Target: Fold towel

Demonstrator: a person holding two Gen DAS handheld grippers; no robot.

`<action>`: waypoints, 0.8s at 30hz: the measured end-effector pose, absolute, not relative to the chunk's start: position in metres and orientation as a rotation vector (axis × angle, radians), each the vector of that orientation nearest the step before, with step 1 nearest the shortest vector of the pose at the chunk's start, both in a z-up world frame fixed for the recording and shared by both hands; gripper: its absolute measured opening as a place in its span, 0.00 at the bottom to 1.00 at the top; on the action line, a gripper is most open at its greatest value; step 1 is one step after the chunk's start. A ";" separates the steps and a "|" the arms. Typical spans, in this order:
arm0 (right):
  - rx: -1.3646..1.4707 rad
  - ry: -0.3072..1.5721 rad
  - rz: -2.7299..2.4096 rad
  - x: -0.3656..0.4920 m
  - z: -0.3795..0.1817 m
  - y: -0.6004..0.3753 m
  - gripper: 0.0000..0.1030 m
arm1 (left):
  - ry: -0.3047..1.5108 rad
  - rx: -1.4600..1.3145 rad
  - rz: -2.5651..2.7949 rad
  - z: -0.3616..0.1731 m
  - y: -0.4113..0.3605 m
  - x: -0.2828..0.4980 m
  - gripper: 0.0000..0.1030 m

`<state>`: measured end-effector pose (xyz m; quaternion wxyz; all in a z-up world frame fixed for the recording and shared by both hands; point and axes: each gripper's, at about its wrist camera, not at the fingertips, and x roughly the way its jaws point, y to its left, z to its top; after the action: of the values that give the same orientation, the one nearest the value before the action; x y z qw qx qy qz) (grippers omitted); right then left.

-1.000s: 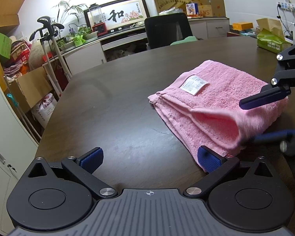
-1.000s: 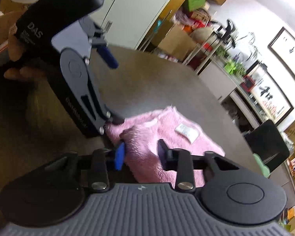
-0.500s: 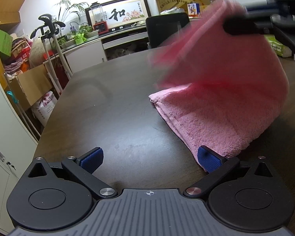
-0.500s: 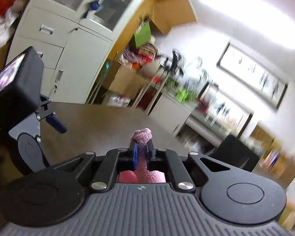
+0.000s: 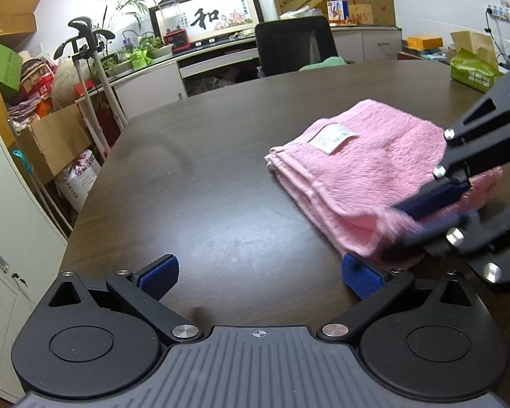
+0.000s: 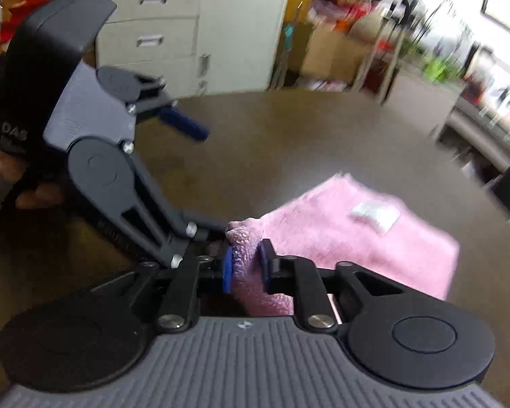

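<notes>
Right tongs point(image 6: 246, 267) low, pinching towel point(image 6: 357, 234)

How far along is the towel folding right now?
Mostly done: the pink towel lies on the dark table as a stacked rectangle, white label on top. In hand: the right gripper pinches the near corner. The left gripper is open, holding nothing. Left: release the corner and perhaps neaten it.

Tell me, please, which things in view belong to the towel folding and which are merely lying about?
Belonging to the job:
- folded pink terry towel with white label, on the dark wooden table
- right gripper, pinching the towel's near corner
- left gripper, open beside the towel

Lying about:
- black office chair
- framed calligraphy picture
- green paper bag
- white filing cabinet
</notes>
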<state>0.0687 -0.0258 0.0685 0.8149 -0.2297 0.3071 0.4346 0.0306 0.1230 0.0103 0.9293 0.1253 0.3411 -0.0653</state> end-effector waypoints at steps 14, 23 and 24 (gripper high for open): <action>-0.429 0.641 1.066 0.056 0.069 -0.051 0.58 | 0.604 0.035 -0.021 0.035 0.163 0.032 1.00; -0.177 0.504 0.945 0.055 0.111 -0.142 0.80 | 0.612 -0.024 -0.266 0.049 0.116 0.037 1.00; -0.146 0.505 0.900 0.056 0.112 -0.159 0.80 | 0.622 0.004 -0.291 0.042 0.109 0.036 1.00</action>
<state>0.0558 -0.1590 0.1124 0.8671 -0.0696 0.2414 0.4301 0.0363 0.1088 0.0423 0.9416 0.0021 0.3049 -0.1426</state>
